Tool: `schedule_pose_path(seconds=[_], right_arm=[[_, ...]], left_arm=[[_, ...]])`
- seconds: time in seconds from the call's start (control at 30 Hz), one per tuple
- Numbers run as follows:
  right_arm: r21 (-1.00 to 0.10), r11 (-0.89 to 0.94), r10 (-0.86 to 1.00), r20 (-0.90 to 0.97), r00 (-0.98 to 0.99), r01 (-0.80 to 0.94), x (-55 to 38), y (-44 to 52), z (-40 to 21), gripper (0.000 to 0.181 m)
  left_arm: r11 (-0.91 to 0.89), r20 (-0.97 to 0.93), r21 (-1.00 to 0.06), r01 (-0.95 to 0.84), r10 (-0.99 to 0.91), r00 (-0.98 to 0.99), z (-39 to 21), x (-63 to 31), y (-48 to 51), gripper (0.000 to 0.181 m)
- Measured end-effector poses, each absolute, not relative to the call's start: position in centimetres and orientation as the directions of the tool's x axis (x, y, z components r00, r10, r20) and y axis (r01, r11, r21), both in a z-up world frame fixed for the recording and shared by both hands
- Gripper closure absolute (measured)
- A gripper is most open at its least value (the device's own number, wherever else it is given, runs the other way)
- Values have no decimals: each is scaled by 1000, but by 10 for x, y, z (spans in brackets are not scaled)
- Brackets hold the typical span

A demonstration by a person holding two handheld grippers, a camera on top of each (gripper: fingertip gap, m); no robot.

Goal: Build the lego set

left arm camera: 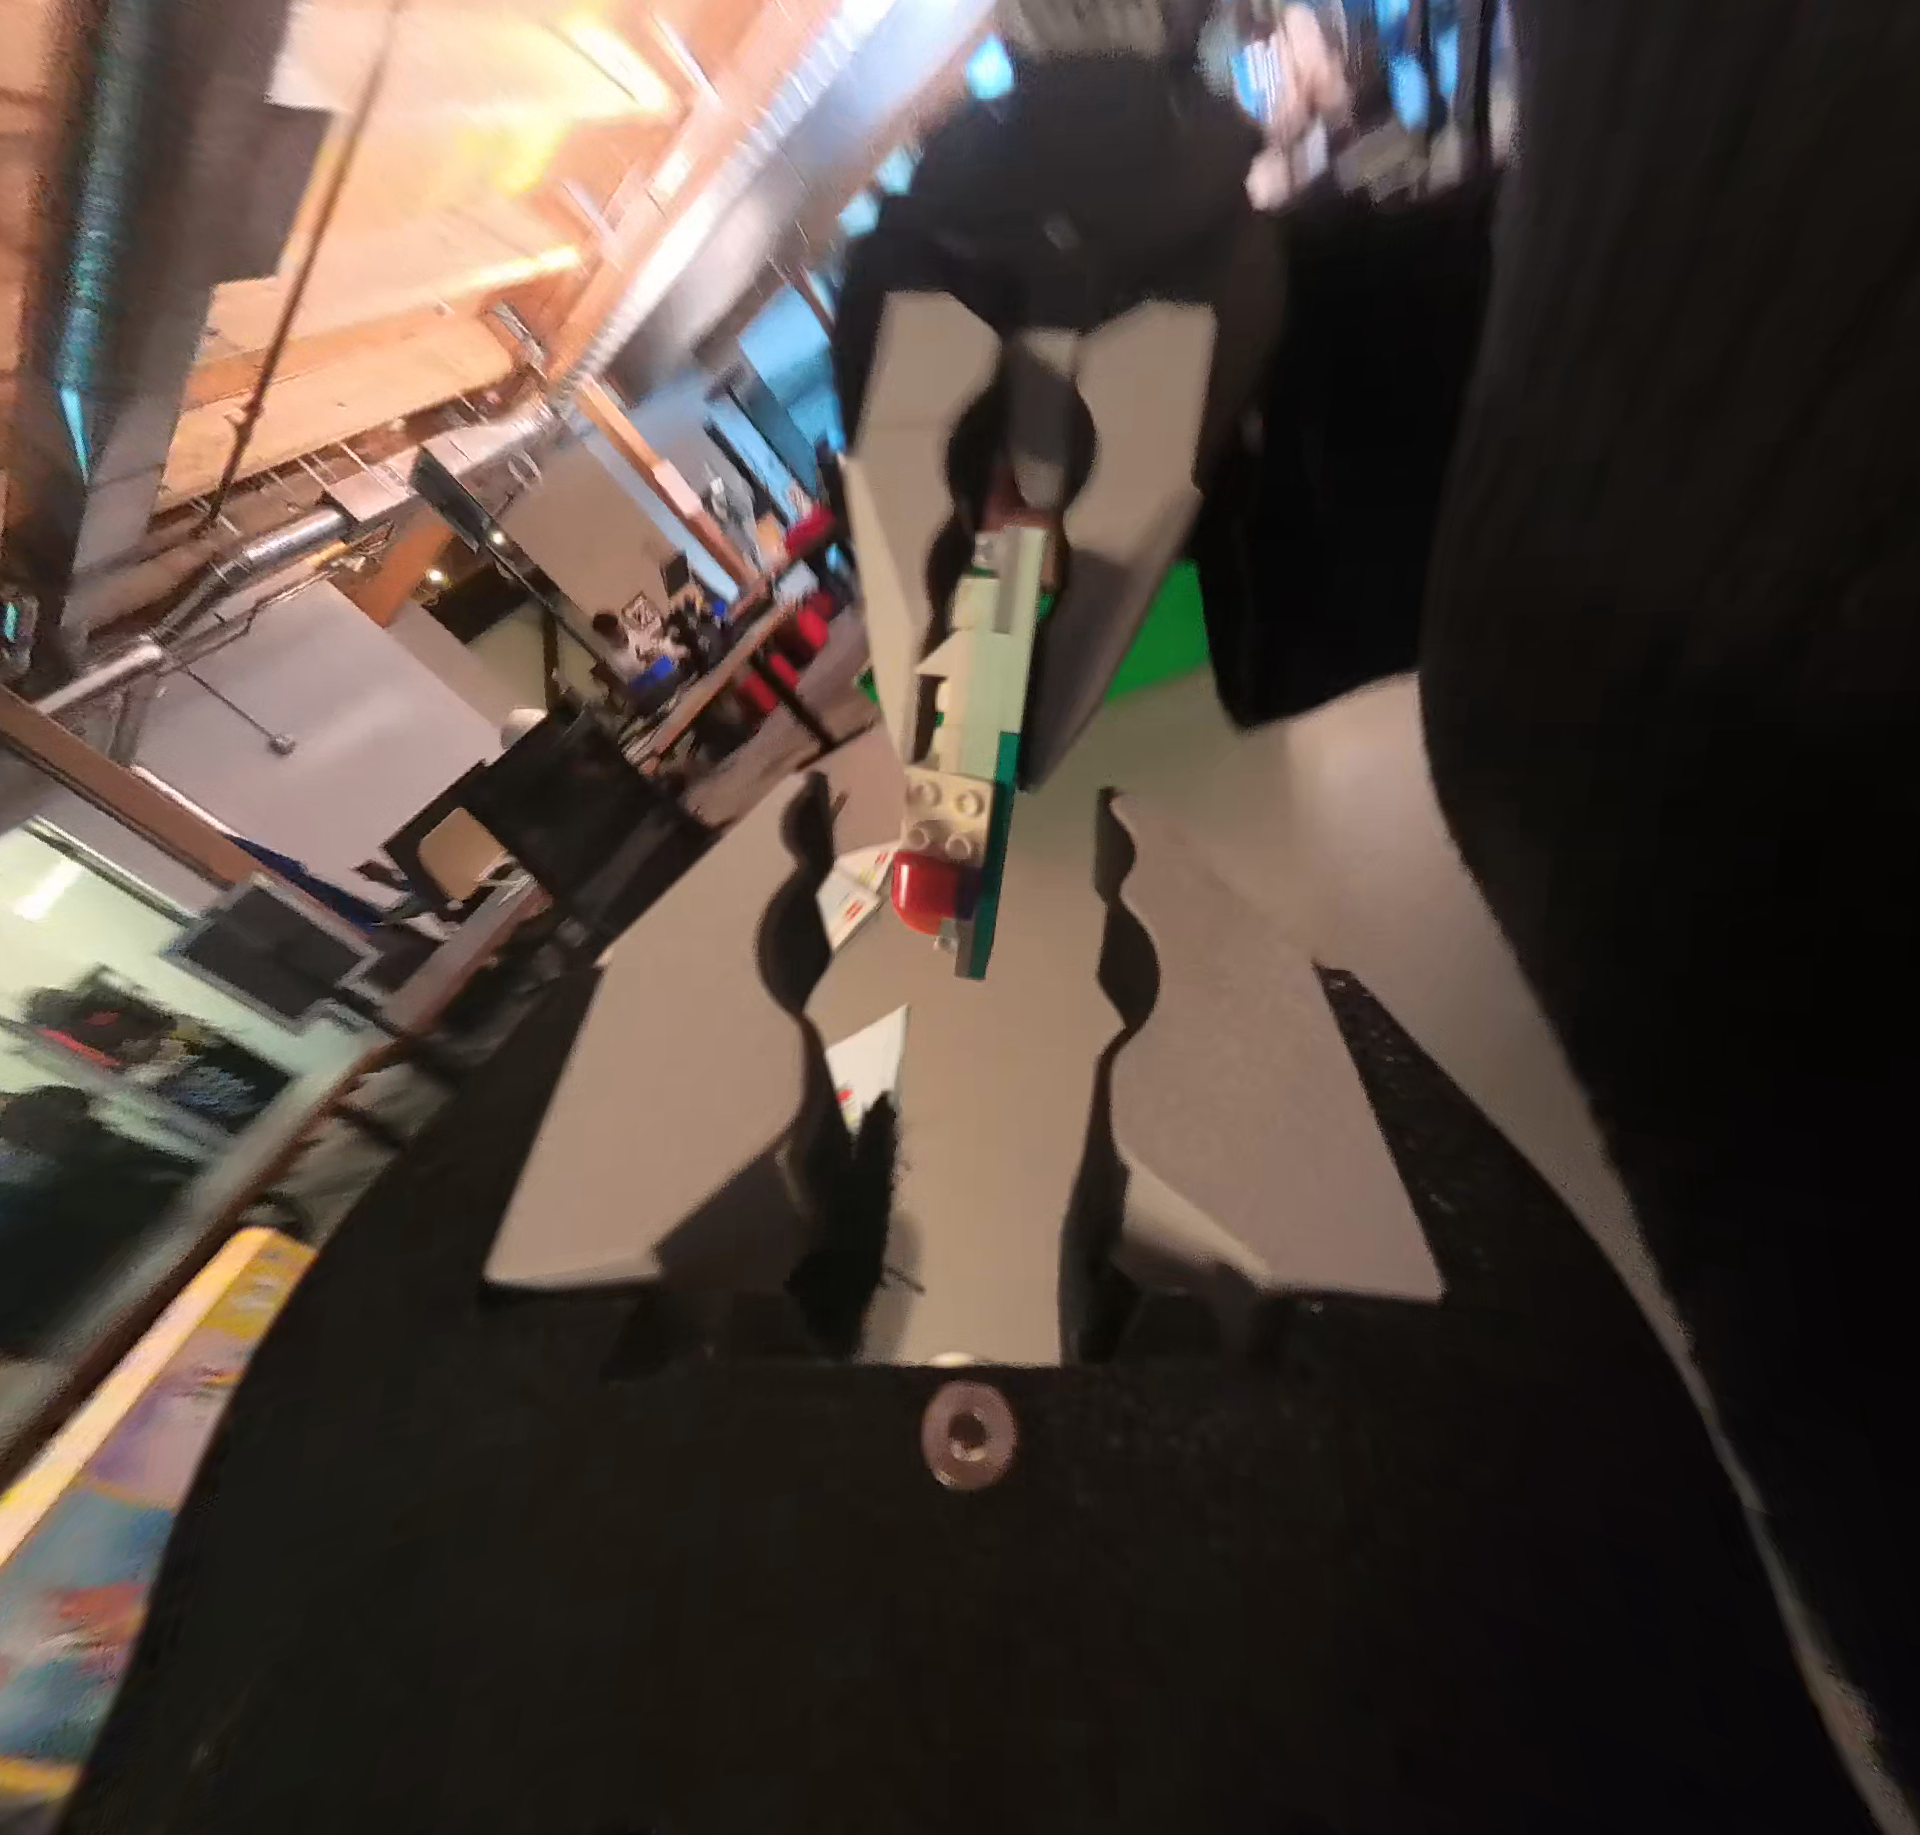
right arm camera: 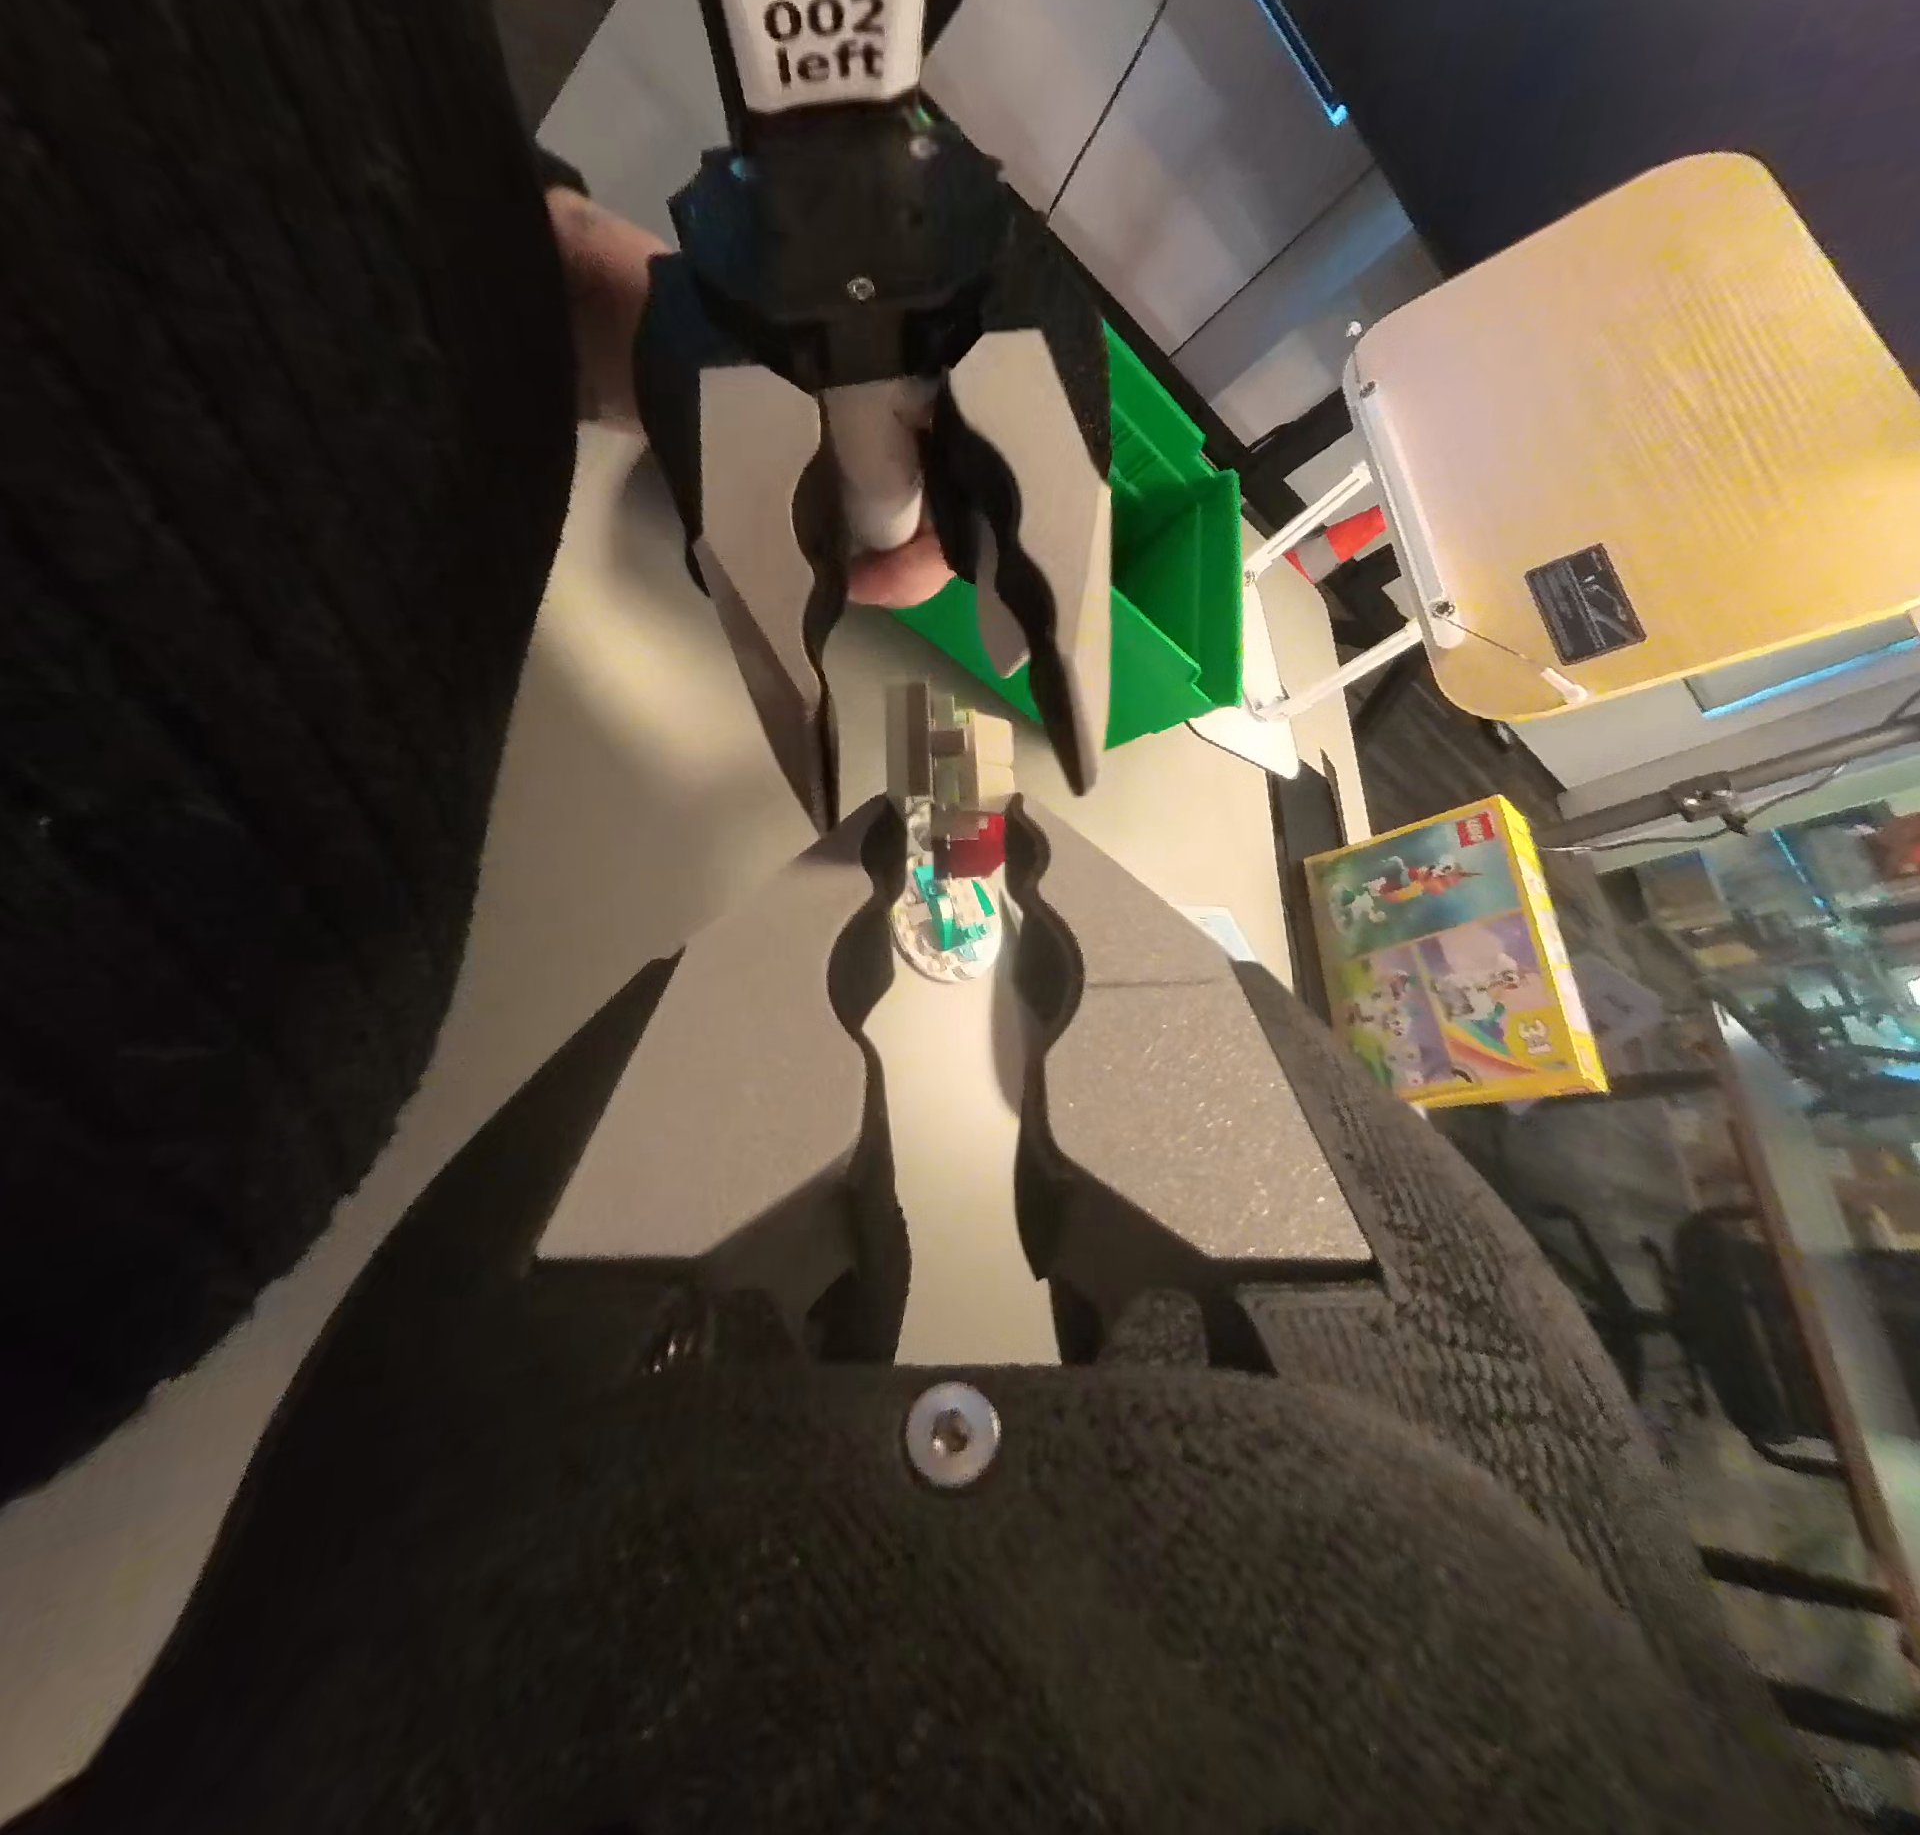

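A small lego model (left arm camera: 977, 736) of white, green and grey bricks with a red piece (left arm camera: 923, 892) is held in the air above the grey table (right arm camera: 623, 663). My right gripper (right arm camera: 951, 811) is shut on the model (right arm camera: 951, 845). In the left wrist view, my right gripper (left arm camera: 977, 769) points toward the camera with the model sticking out of it. My left gripper (left arm camera: 966, 796) is open. Its fingers (left arm camera: 675, 1079) stand on either side of the model's red end without touching it. In the right wrist view, my left gripper (right arm camera: 951, 798) faces mine, open.
A green bin (right arm camera: 1174, 580) stands on the table behind the grippers. The yellow lego box (right arm camera: 1444, 964) lies at the table's right. Paper sheets (left arm camera: 857, 907) lie below the model. A chair with a wooden seat (right arm camera: 1642, 414) is beyond. A dark sleeve (right arm camera: 260, 538) fills the left side.
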State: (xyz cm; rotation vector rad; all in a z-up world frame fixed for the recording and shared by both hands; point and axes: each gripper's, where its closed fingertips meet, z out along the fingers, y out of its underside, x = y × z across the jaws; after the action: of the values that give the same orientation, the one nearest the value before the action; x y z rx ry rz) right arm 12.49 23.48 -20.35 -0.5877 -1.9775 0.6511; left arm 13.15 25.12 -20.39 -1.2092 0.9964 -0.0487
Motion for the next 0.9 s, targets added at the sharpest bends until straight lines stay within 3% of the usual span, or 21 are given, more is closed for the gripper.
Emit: schedule_pose_path(seconds=[0.13,0.37,0.73,0.9], right_arm=[[-640,757,621,643,-449,131,126,234,-204,165],[-687,719,660,627,-413,108,125,232,-199,165],[-780,621,764,581,-280,77,116,238,-192,167],[-748,663,694,629,-350,-31,126,231,-194,166]], left_arm=[[403,-674,-737,-542,-501,543,-210,135,253,151],[400,-749,-662,-634,-400,529,-205,134,259,162],[361,-728,-685,-633,-302,615,-197,122,263,163],[351,-668,-743,-570,-438,602,-201,132,257,164]])
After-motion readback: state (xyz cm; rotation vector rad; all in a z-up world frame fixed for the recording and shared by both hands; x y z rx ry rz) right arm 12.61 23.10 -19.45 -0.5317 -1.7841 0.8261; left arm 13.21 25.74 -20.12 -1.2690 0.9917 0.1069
